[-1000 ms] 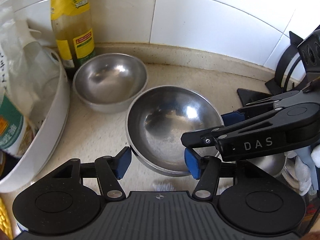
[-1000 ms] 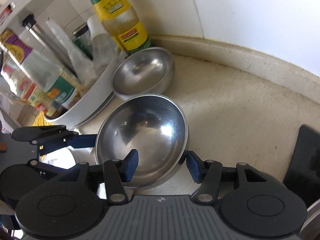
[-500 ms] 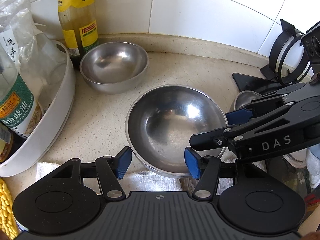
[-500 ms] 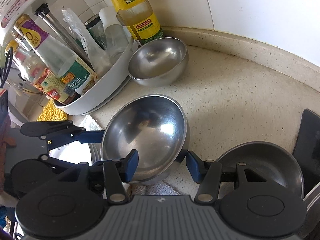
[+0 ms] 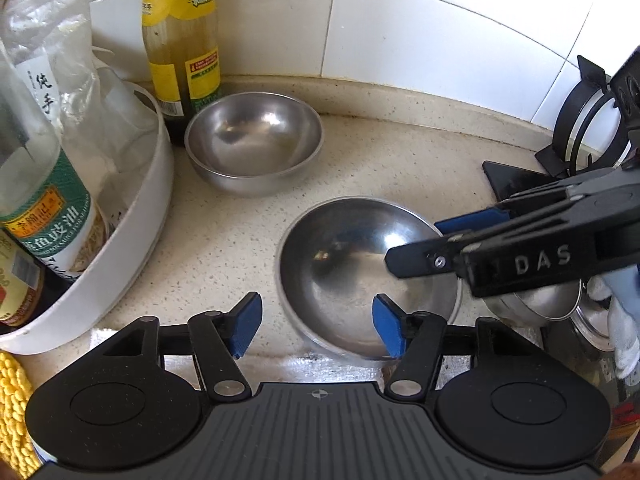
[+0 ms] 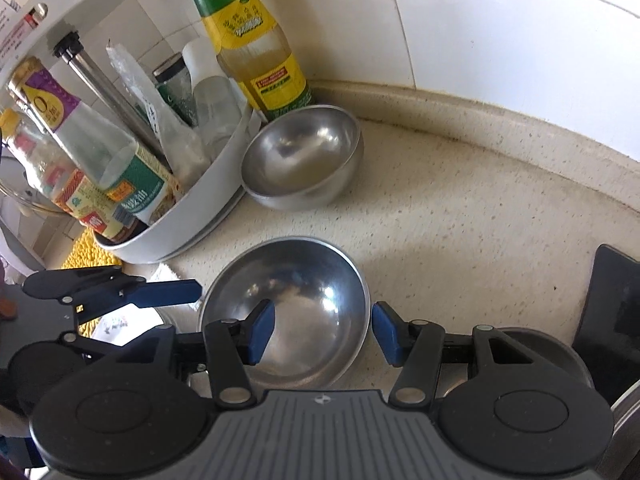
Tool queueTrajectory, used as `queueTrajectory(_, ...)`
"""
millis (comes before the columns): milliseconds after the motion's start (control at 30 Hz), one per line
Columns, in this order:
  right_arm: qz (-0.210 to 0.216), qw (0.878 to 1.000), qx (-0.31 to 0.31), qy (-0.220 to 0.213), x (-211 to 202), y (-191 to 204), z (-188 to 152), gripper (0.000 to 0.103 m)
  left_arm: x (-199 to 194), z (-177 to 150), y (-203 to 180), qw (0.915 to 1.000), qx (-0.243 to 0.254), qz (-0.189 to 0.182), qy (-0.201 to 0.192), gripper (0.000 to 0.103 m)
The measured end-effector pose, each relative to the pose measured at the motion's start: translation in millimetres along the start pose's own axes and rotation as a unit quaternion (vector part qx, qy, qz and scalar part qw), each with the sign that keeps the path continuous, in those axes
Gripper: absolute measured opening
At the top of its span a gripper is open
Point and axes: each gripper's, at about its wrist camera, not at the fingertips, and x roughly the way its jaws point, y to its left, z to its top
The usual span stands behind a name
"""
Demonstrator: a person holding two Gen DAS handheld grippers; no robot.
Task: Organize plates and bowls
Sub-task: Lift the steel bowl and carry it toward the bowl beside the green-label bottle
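Bowl rim partly hidden, third bowl mostly hidden

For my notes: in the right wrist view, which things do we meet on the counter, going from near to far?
Right gripper → near bowl → far bowl → oil bottle → tiled wall.

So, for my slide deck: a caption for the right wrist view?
Open right gripper straddles the rim of a large steel bowl near a smaller steel bowl.
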Motion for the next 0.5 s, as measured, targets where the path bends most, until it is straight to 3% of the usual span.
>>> queueTrajectory(300,-0.008,1.0,0.003,-0.017,-16,-1,-5,0.058,-21,6,10,0.9992,-0.012,0.017,-0.035,0.077)
queueTrajectory(500,-0.02,0.999,-0.017,-0.022,-17,9,-3,0.059,-21,1,11,0.9994,-0.009,0.024,-0.023,0.078)
